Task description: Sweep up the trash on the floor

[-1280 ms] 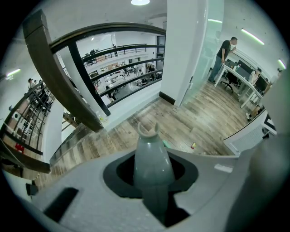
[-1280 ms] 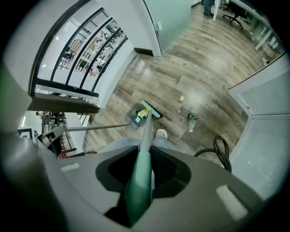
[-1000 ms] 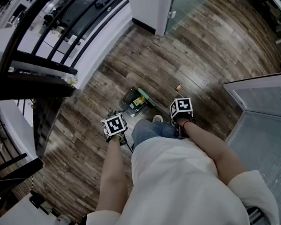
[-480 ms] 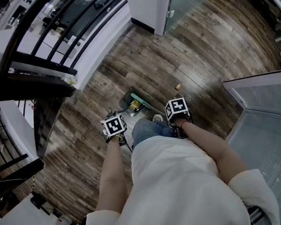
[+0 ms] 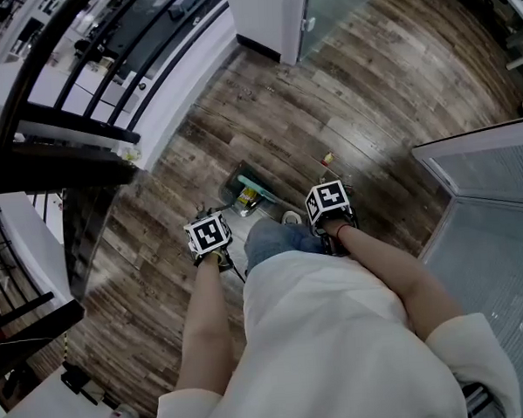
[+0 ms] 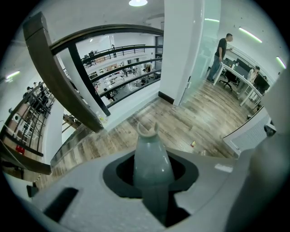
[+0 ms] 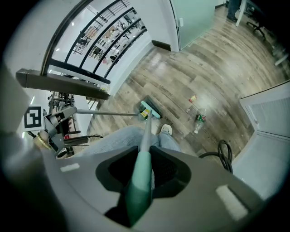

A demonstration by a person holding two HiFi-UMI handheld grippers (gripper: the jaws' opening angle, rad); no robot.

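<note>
In the right gripper view my right gripper [image 7: 146, 159] is shut on a teal broom handle [image 7: 140, 181]. The handle runs down to the broom head [image 7: 150, 108] on the wood floor. My left gripper [image 6: 152, 168] is shut on the grey-green top of the dustpan handle [image 6: 151, 156]. The right gripper view shows that metal handle [image 7: 108, 113] reaching the dustpan beside the broom head. A yellow wrapper [image 7: 192, 98] and a clear plastic bottle [image 7: 199, 120] lie on the floor right of the broom. In the head view both grippers [image 5: 208, 234] [image 5: 328, 200] flank my knee, and the dustpan [image 5: 248, 192] lies just ahead.
A dark railing [image 5: 74, 126] and glass edge run along the left. A white pillar [image 5: 269, 15] stands ahead and a grey ribbed panel [image 5: 488, 201] is at the right. A black cable [image 7: 222, 152] coils near that panel. My shoe [image 7: 166, 130] is behind the broom. People stand at desks [image 6: 235, 68] far off.
My right gripper and the broom head have shifted slightly left, toward the dustpan. The left gripper has barely moved.
</note>
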